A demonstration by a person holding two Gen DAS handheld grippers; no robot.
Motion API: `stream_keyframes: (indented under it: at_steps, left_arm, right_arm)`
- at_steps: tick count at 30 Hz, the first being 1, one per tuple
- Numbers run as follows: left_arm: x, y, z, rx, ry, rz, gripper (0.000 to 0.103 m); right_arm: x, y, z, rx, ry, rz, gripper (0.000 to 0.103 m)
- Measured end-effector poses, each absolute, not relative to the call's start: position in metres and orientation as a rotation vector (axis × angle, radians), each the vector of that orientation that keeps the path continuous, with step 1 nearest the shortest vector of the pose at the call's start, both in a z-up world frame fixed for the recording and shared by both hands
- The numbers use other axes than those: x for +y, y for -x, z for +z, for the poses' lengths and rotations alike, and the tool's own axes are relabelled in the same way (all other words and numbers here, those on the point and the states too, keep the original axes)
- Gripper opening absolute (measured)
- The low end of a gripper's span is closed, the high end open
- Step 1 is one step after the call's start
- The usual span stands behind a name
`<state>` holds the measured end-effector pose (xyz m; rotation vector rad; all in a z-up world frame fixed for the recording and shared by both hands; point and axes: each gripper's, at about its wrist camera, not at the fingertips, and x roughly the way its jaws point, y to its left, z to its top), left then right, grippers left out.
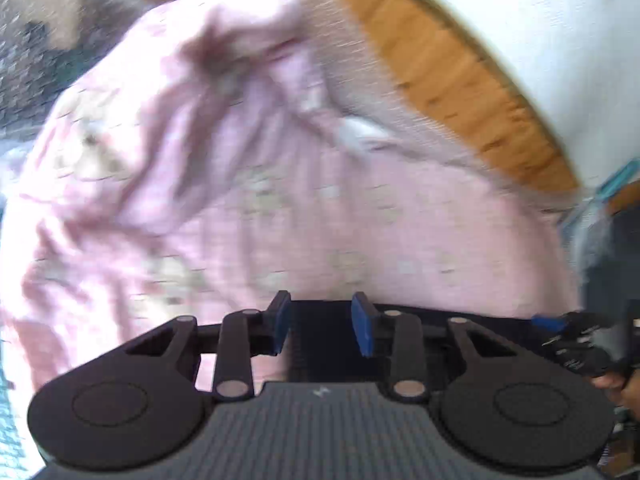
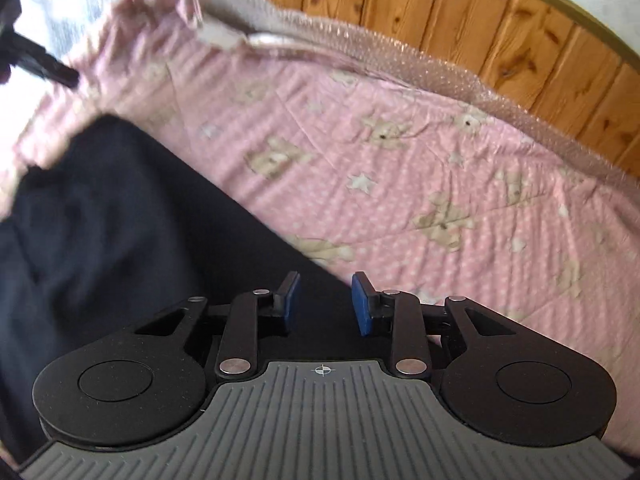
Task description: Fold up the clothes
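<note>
We see a pink printed garment (image 1: 280, 184) with bears and stars spread on the bed, and a dark garment (image 2: 120, 220) lying over its near part. In the left wrist view the left tongs (image 1: 322, 326) stand partly apart with nothing between the blue pads (image 1: 362, 328); dark cloth lies just below them, not pinched. The pink cloth fills that view from 9 to 2 o'clock, bunched up toward 11 o'clock, heavily blurred. In the right wrist view the right tongs (image 2: 326, 302) are also partly apart and empty, hovering right over the diagonal edge where dark cloth meets pink. That edge runs from about 10 o'clock down to 5 o'clock, so the dark garment's long side reads diagonal to the tongs; dark lies at 7 to 10 o'clock, pink at 12 to 4 o'clock. The other tool shows at 4 o'clock in the left view with a hand (image 1: 618, 386) behind it, so the two tongs sit near each other. A wood-panelled wall (image 2: 500, 20) backs the bed at 12 to 2 o'clock. We judge the right tongs nearer the dark edge, so the next pinch looks like theirs. We can't tell which garment is meant to be folded.
</note>
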<state>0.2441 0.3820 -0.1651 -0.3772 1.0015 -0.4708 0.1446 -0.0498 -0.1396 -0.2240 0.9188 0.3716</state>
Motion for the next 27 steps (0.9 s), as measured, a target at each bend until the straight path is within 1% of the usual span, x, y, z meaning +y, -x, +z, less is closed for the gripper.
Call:
stream_keyframes:
  at_steps: [1,2,3,4,5,6,7,8,9,10,11,12,13,14,16,17,18,19,20,21,22,23,24,25,26,27]
  left_arm:
    - [0.370,-0.239,-0.165,1.001,0.371,-0.503,0.047]
    - [0.356,-0.236,-0.173,1.029,0.343,-0.514,0.049]
    - [0.342,-0.234,-0.186,1.073,0.310,-0.509,0.049]
    - [0.331,-0.231,-0.200,1.117,0.279,-0.497,0.048]
    - [0.328,-0.225,-0.214,1.136,0.260,-0.479,0.037]
    - [0.330,-0.217,-0.222,1.125,0.274,-0.467,0.035]
    - [0.337,-0.212,-0.225,1.127,0.316,-0.450,0.035]
    - [0.343,-0.205,-0.225,1.129,0.359,-0.422,0.035]
    - [0.349,-0.197,-0.221,1.131,0.404,-0.374,0.036]
    - [0.351,-0.187,-0.213,1.122,0.429,-0.356,0.044]
    - [0.348,-0.172,-0.201,1.096,0.421,-0.385,0.049]
    - [0.345,-0.158,-0.189,1.069,0.414,-0.414,0.057]
    - [0.339,-0.142,-0.180,1.055,0.399,-0.444,0.065]
    - [0.329,-0.124,-0.175,1.063,0.372,-0.475,0.069]
    - [0.310,-0.095,-0.178,1.123,0.314,-0.505,0.069]
    - [0.304,-0.081,-0.188,1.171,0.267,-0.484,0.068]
    - [0.301,-0.068,-0.199,1.199,0.216,-0.445,0.063]
    - [0.303,-0.057,-0.204,1.179,0.188,-0.413,0.050]
    - [0.307,-0.048,-0.203,1.151,0.186,-0.380,0.039]
    - [0.311,-0.046,-0.203,1.167,0.209,-0.319,0.029]
    - [0.316,-0.046,-0.200,1.191,0.245,-0.236,0.009]
    - [0.315,-0.043,-0.194,1.195,0.261,-0.168,0.006]
    - [0.308,-0.037,-0.184,1.168,0.246,-0.127,0.013]
    - [0.300,-0.032,-0.173,1.141,0.232,-0.086,0.044]
    - [0.288,-0.025,-0.163,1.113,0.218,-0.076,0.071]
    - [0.270,-0.017,-0.154,1.083,0.206,-0.115,0.075]
  right_arm:
    - [-0.050,-0.136,-0.138,0.923,0.164,0.387,0.032]
    - [-0.049,-0.126,-0.141,0.938,0.115,0.397,0.033]
    - [-0.051,-0.116,-0.148,0.958,0.086,0.386,0.034]
    - [-0.053,-0.107,-0.154,0.977,0.059,0.371,0.034]
    - [-0.062,-0.097,-0.162,0.997,0.048,0.333,0.034]
    - [-0.071,-0.087,-0.170,1.017,0.036,0.295,0.037]
    - [-0.080,-0.077,-0.178,1.037,0.025,0.257,0.044]
    - [-0.090,-0.068,-0.185,1.055,0.012,0.219,0.047]
    - [-0.106,-0.058,-0.186,1.062,-0.019,0.193,0.047]
    - [-0.123,-0.048,-0.187,1.070,-0.050,0.166,0.046]
    - [-0.139,-0.038,-0.187,1.074,-0.080,0.140,0.046]
    - [-0.152,-0.030,-0.178,1.055,-0.104,0.123,0.048]
    - [-0.163,-0.020,-0.167,1.015,-0.130,0.130,0.047]
    - [-0.171,-0.013,-0.159,0.990,-0.148,0.135,0.047]
    - [-0.183,-0.002,-0.158,0.989,-0.130,0.152,0.048]
    - [-0.188,0.003,-0.162,0.999,-0.109,0.165,0.048]
    - [-0.194,0.007,-0.166,1.011,-0.085,0.177,0.049]
    - [-0.204,0.014,-0.179,1.047,-0.045,0.173,0.049]
    - [-0.215,0.020,-0.191,1.076,-0.009,0.171,0.049]
    - [-0.231,0.031,-0.195,1.058,-0.015,0.177,0.046]
    - [-0.247,0.041,-0.200,1.039,-0.021,0.183,0.041]
    - [-0.262,0.051,-0.203,1.023,-0.028,0.185,0.038]
    - [-0.274,0.053,-0.201,1.030,-0.048,0.148,0.038]
    - [-0.286,0.056,-0.199,1.034,-0.064,0.113,0.038]
    - [-0.293,0.060,-0.193,1.009,-0.045,0.099,0.039]
    - [-0.300,0.064,-0.187,0.966,-0.041,0.096,0.041]
